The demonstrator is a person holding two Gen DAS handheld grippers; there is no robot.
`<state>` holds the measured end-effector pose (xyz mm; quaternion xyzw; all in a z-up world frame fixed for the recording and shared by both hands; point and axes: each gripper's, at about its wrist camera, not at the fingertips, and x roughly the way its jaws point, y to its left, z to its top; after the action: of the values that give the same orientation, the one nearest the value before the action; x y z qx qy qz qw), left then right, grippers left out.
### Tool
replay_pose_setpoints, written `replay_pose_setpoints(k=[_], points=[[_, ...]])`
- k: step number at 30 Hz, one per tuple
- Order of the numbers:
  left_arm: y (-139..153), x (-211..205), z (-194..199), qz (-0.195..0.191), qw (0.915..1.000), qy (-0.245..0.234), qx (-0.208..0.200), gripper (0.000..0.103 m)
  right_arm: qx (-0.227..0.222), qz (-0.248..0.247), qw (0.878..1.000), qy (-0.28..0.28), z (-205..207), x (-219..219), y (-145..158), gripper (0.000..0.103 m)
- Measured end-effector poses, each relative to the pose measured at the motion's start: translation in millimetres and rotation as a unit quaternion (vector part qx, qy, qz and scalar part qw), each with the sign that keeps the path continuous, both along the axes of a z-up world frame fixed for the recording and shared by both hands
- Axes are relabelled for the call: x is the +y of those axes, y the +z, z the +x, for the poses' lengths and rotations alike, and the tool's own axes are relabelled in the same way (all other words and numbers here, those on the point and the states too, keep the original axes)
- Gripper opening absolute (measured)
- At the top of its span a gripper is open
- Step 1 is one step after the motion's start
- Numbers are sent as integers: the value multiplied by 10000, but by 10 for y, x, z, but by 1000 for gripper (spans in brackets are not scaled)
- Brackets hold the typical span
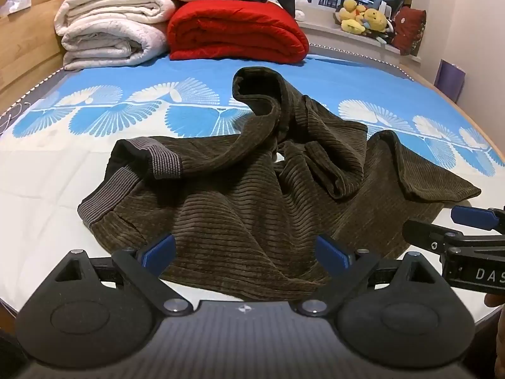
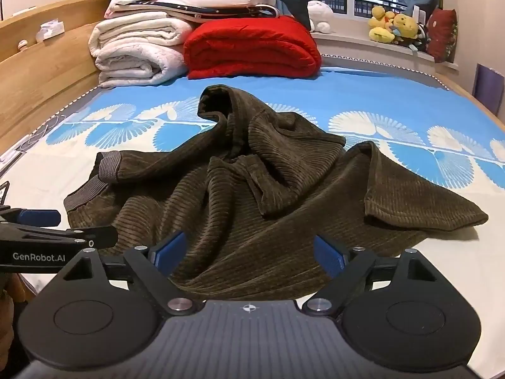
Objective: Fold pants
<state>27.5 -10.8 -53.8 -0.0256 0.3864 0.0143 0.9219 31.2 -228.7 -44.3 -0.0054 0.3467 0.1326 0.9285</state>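
Note:
Dark olive corduroy pants (image 1: 252,189) lie crumpled on the bed, grey ribbed waistband (image 1: 126,173) at the left, one leg opening (image 1: 255,85) standing up at the back, the other leg end (image 1: 442,186) at the right. My left gripper (image 1: 246,252) hovers open above the near edge of the pants, blue pads wide apart. In the right wrist view the same pants (image 2: 252,189) fill the middle, and my right gripper (image 2: 249,252) is open over their near edge. Each gripper shows in the other's view: the right gripper (image 1: 467,230) and the left gripper (image 2: 47,230).
The bed sheet (image 1: 63,170) is white near me and blue with fan patterns further back. Folded white blankets (image 1: 113,31) and a red quilt (image 1: 236,31) are stacked at the head by the wooden headboard (image 1: 25,47). Plush toys (image 1: 363,15) sit on the window sill.

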Motion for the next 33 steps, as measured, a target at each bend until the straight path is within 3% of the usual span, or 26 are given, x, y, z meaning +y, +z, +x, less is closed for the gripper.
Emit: replay_pose_setpoints(k=[26, 30, 33], points=[[-2, -5, -4, 31, 10000, -16, -10, 97, -56, -36, 10000, -13, -44, 26, 7, 80], [5, -13, 0, 36, 10000, -29, -24, 97, -66, -61, 10000, -4, -50, 31, 10, 75], [7, -22, 3, 25, 10000, -48, -22, 93, -72, -52, 10000, 8, -62, 32, 13, 63]])
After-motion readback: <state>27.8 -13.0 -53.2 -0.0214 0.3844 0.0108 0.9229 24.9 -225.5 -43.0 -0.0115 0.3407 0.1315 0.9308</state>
